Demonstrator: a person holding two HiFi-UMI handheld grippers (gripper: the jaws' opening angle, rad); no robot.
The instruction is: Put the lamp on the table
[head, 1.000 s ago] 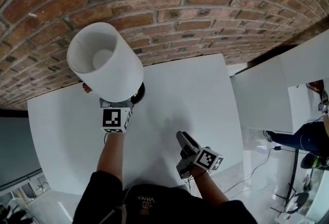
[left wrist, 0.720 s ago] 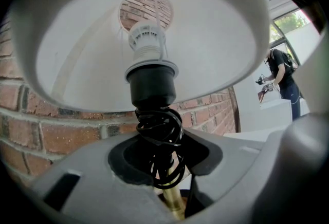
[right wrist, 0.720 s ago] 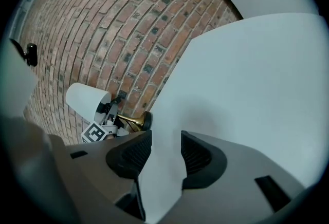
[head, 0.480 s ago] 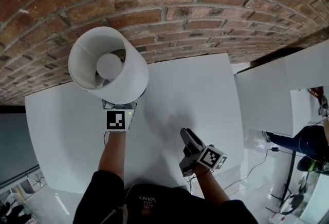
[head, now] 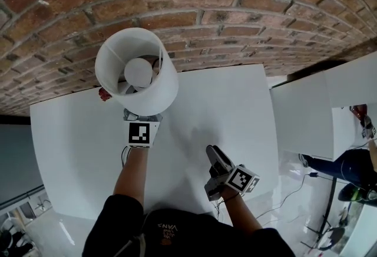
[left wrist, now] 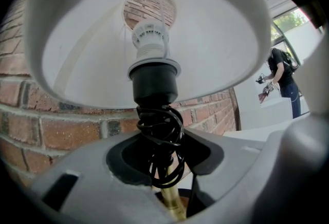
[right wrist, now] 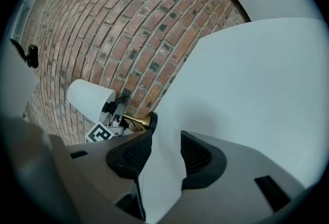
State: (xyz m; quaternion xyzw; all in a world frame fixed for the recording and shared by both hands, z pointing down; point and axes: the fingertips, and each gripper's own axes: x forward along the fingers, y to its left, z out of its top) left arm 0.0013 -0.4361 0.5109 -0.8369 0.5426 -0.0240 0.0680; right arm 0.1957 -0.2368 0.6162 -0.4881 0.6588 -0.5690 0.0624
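The left claw (head: 142, 118) has the lamp (head: 138, 73) by its brass stem (left wrist: 172, 206), where a black cord (left wrist: 162, 135) is wound below the socket. Its jaws are opening, though the pads seem to press the stem. The lamp stands over the desk's (head: 224, 102) far part, near the brick wall (head: 235, 8). Its white shade (head: 162, 94) shows the bulb (head: 138, 70) inside. Its dark base (right wrist: 148, 121) looks to meet the desk, though the right gripper view is too distorted to be sure. The right claw (head: 213, 155) hovers over the desk's near part, well apart, moderately wide and empty.
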